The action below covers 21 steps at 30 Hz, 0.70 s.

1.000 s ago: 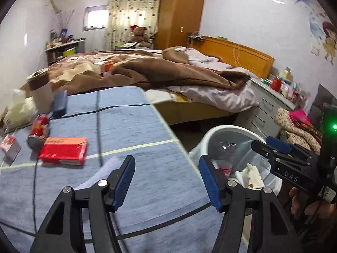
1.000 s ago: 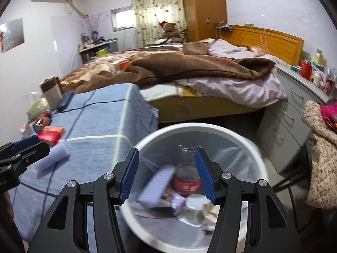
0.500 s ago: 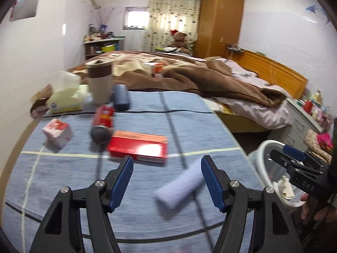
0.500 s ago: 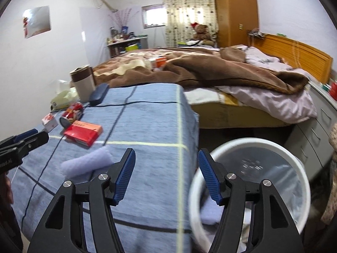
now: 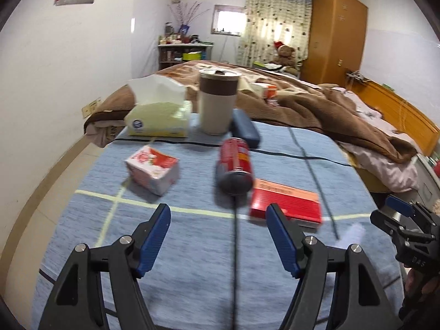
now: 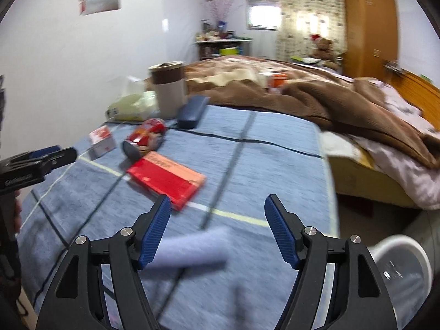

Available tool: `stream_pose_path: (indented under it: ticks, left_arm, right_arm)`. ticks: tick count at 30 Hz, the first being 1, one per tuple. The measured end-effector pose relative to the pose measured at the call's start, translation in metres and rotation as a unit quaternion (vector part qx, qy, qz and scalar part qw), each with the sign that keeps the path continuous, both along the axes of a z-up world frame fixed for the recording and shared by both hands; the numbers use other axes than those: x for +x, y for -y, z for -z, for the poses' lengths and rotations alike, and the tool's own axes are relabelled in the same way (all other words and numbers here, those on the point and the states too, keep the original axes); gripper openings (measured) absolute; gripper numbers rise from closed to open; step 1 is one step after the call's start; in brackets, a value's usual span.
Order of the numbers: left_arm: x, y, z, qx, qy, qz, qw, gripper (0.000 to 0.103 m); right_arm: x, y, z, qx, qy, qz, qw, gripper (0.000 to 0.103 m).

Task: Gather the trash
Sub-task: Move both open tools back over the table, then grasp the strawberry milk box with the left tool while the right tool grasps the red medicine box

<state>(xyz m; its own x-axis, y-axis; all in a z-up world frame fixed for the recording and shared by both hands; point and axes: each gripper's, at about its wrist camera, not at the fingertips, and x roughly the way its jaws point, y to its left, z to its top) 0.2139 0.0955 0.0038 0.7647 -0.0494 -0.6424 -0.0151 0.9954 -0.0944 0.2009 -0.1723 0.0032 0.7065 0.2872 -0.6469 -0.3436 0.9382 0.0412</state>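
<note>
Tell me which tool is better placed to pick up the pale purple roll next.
Probably the right tool: the pale purple roll lies just ahead between its opening, empty jaws. The left tool faces the red can instead.

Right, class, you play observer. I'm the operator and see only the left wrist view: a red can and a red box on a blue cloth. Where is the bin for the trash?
Observer: The white bin shows only in the right wrist view, low down past the right edge of the blue cloth.
Operator: And that pale smear beside the right gripper?
Observer: It's a lilac roll lying on the cloth, framed between the fingers of the right gripper.
Operator: Is it gripped?
Observer: No. The jaws are opening and the roll lies on the cloth, not pinched.
</note>
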Motion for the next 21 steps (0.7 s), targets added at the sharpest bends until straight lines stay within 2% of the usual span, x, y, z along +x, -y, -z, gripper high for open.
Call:
stream_pose_path:
  ticks: [10,18,21]
  left_arm:
    - [0.044,-0.048,0.006,-0.011,-0.021,-0.032,0.9992,0.078]
    - [0.096,-0.075,0.026,-0.052,-0.066,-0.061,0.9945,0.078]
    - [0.11,-0.082,0.034,-0.055,-0.075,-0.075,0.9928,0.078]
  right_arm:
    - [0.044,-0.042,0.015,-0.018,-0.032,-0.073,0.997,0.073]
    - [0.067,-0.061,0.03,-0.029,-0.064,-0.111,0.991,0.073]
    - [0.071,-0.063,0.034,-0.029,-0.078,-0.125,0.989,0.073]
